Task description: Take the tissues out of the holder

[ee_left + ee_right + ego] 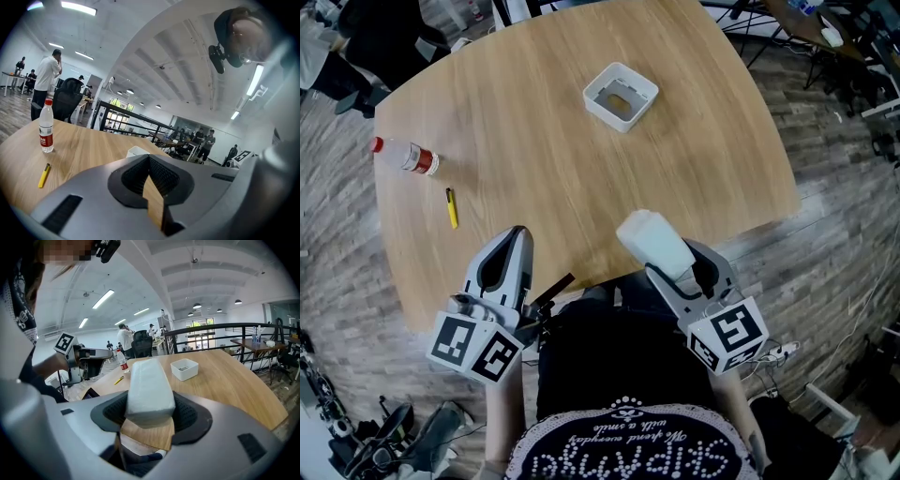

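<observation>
The person is holding two grippers at the near edge of the wooden table [544, 169]. The right gripper [680, 272] is squeezing a white tissue pack [147, 387] between its fingers, up off the table. The left gripper [517, 236] is holding nothing, and its fingers are pressing together. A bit farther away, a yellow pen [451, 207] is lying beside a water bottle [406, 155]. The white tissue holder [637, 81] is sitting far away from the tissue pack, across the table.

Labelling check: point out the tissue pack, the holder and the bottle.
tissue pack [654, 242]: head view, middle of its top face.
holder [602, 112]: head view, near outer wall.
bottle [417, 157]: head view, red label.
</observation>
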Available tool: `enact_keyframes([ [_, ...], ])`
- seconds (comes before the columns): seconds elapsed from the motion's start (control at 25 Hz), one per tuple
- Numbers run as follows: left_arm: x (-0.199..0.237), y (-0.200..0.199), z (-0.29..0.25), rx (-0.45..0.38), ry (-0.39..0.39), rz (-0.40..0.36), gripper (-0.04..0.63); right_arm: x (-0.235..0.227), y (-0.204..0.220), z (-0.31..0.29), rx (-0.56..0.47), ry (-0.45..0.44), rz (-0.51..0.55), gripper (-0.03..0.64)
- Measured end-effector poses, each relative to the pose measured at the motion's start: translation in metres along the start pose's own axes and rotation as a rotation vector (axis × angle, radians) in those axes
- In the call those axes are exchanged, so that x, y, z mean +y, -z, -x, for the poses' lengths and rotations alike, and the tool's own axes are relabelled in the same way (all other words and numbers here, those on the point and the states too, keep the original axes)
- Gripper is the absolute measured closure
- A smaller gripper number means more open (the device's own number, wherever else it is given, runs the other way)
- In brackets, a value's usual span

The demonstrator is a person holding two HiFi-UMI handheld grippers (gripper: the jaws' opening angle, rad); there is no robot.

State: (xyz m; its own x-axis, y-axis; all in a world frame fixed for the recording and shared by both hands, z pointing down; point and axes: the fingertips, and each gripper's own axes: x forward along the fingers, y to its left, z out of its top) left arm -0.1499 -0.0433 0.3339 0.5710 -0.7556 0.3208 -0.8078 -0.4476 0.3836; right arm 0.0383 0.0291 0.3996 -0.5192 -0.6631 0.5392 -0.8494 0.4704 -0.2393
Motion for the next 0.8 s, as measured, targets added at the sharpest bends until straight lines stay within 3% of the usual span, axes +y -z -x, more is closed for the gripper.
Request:
enact_keyframes([
  [0.32, -0.003, 0.006, 0.010, 0.009, -0.025, -0.013, 0.591, 0.004, 0.011, 0.014, -0.004, -0.010, 0.026, 0.348],
  [0.8, -0.065, 0.034, 0.023, -0.010, -0.047, -0.008, 0.589, -0.006, 0.025, 0.061, -0.029, -0.075, 0.040, 0.348],
])
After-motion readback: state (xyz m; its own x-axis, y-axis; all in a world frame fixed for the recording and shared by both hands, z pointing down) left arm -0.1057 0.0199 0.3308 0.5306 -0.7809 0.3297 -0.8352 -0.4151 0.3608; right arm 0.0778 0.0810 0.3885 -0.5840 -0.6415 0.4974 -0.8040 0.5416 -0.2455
